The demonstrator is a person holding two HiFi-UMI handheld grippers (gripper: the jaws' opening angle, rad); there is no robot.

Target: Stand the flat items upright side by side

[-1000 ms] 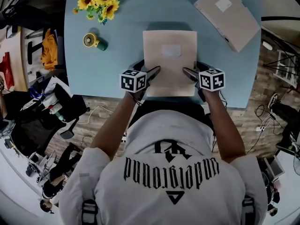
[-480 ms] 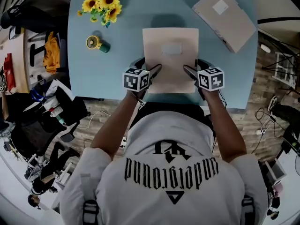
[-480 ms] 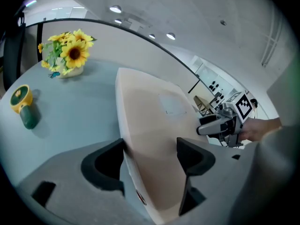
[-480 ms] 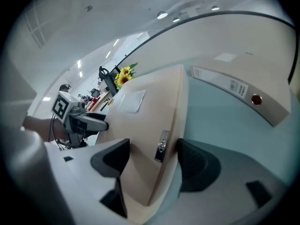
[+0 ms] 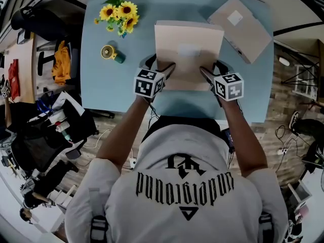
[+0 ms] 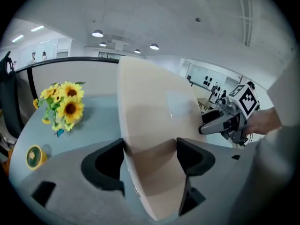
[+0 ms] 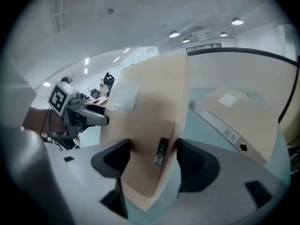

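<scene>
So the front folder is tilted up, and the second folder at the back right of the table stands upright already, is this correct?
Not quite: the second folder lies flat on the table, not upright; the head view shows its broad labelled face turned up. The front folder is indeed tilted up.

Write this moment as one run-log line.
left gripper: shut on beige file | right gripper: jaws just closed further on beige file | second file: lying flat

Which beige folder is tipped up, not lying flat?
The beige cardboard folder over the middle of the blue table, tilted up; the other beige folder lies flat at its far-right corner.
</scene>
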